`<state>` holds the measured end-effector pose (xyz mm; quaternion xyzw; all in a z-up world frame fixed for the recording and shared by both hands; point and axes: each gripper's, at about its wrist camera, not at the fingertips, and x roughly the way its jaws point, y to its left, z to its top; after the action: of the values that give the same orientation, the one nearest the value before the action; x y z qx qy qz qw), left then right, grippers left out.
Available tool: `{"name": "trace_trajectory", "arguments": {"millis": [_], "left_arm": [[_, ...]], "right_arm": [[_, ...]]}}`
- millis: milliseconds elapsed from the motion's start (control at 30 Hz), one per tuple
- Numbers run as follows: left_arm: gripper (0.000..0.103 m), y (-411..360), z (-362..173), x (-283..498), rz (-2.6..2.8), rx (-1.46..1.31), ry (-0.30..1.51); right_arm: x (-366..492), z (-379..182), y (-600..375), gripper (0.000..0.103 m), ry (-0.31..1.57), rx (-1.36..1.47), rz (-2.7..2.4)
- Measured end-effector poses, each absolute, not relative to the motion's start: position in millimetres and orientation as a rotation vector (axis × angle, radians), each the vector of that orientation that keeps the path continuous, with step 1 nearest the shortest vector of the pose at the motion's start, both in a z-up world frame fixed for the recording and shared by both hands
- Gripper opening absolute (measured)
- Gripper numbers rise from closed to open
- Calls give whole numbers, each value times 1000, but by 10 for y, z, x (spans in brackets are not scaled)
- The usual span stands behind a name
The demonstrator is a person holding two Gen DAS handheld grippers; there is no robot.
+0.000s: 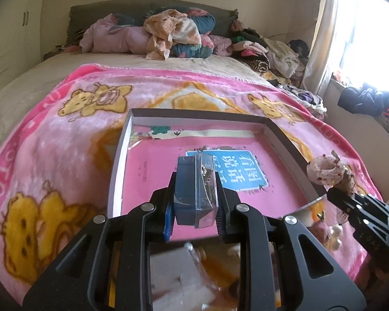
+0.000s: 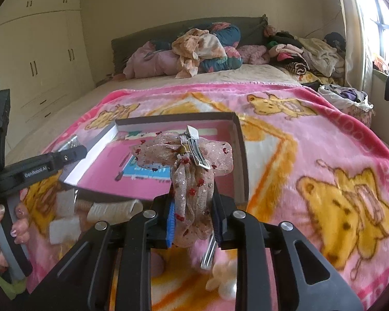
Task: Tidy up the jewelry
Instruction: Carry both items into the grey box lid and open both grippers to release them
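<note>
Up close, the left gripper (image 1: 194, 194) pinches a small clear-lidded jewelry case (image 1: 195, 189) above the shallow box (image 1: 280, 140) on the pink bear blanket (image 1: 64, 140). Only the right wrist view shows the right gripper (image 2: 194, 215) clamped on a sheer bow hair clip (image 2: 184, 155) with its metal clasp, and the person's hand (image 2: 2, 230) at the left edge. Beyond, piled clothes (image 2: 202, 49) crowd the headboard.
</note>
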<state>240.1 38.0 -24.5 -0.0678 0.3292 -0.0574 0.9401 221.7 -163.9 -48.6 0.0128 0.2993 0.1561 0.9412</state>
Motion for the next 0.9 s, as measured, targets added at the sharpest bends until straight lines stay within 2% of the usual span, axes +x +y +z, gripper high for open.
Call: {"name": "trace_trajectory", "arguments": {"millis": [533, 767, 900], "left_arm": [[18, 347, -590, 2754, -109, -121, 774], [18, 370, -693, 2797, -113, -128, 794], [18, 387, -708, 2800, -114, -137, 795]], "right_arm": [[2817, -734, -1503, 26, 754, 32, 308], [2903, -827, -1512, 37, 775, 35, 276], [2853, -808, -1517, 56, 750, 34, 278]]}}
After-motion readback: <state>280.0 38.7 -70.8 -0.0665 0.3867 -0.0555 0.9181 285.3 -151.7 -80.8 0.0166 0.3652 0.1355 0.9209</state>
